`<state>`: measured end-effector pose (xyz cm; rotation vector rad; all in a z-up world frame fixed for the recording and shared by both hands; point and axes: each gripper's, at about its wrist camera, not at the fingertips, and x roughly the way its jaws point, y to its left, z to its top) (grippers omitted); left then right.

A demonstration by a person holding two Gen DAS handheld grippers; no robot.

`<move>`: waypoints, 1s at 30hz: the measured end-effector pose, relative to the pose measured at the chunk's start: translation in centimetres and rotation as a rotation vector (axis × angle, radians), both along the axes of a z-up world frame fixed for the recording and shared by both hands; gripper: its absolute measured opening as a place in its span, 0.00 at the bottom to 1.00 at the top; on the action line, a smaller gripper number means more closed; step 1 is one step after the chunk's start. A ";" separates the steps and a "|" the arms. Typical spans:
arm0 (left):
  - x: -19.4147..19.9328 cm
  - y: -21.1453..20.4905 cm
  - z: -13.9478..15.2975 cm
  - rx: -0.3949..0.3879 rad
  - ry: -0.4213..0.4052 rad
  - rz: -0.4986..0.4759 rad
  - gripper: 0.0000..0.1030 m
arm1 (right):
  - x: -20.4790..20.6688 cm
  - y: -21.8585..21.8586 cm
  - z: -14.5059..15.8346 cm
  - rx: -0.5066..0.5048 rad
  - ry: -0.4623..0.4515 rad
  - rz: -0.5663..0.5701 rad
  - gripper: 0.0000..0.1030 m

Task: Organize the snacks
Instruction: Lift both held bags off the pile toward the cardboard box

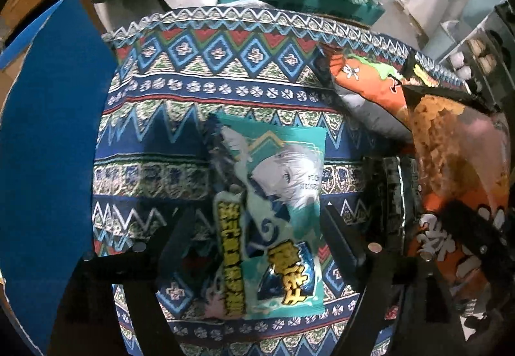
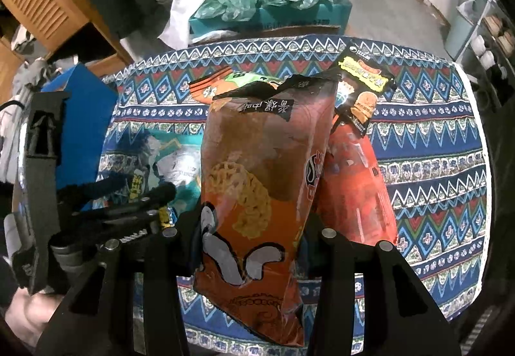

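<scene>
The patterned tablecloth [image 2: 428, 143] lies bare on the right half of the table, open for a gripper to pass. The middle is blocked by an upright orange-brown noodle snack bag [image 2: 257, 188], with a red snack bag [image 2: 354, 182] leaning just behind it and an orange packet [image 2: 212, 85] beyond. To the left, a teal snack packet [image 1: 270, 214] lies flat, and a blue box [image 1: 51, 169] walls that edge. Bare cloth [image 1: 206, 66] stretches behind the teal packet to the far rim.
</scene>
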<state>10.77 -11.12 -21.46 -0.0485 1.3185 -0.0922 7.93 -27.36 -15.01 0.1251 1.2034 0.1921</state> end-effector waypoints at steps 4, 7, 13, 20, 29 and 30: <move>0.4 -1.7 -1.3 0.061 0.022 -0.032 0.79 | 0.0 -0.5 -0.2 0.004 0.006 -0.008 0.43; 0.3 -3.0 -2.2 0.118 0.029 -0.047 0.79 | 0.1 -0.8 -0.5 0.005 0.012 -0.014 0.43; -0.2 -4.2 -2.9 0.137 0.012 -0.080 0.79 | 0.2 -1.0 -0.6 0.011 0.016 -0.015 0.43; -0.9 -3.5 -2.2 0.076 -0.025 -0.075 0.49 | 0.1 -0.8 -0.4 0.010 0.013 -0.010 0.43; -0.5 -1.9 -0.7 0.020 -0.043 -0.066 0.35 | -0.1 0.0 0.0 0.000 0.001 0.004 0.43; -0.5 -1.8 -0.5 0.019 -0.048 -0.072 0.33 | -0.1 0.0 0.1 -0.001 -0.001 0.004 0.43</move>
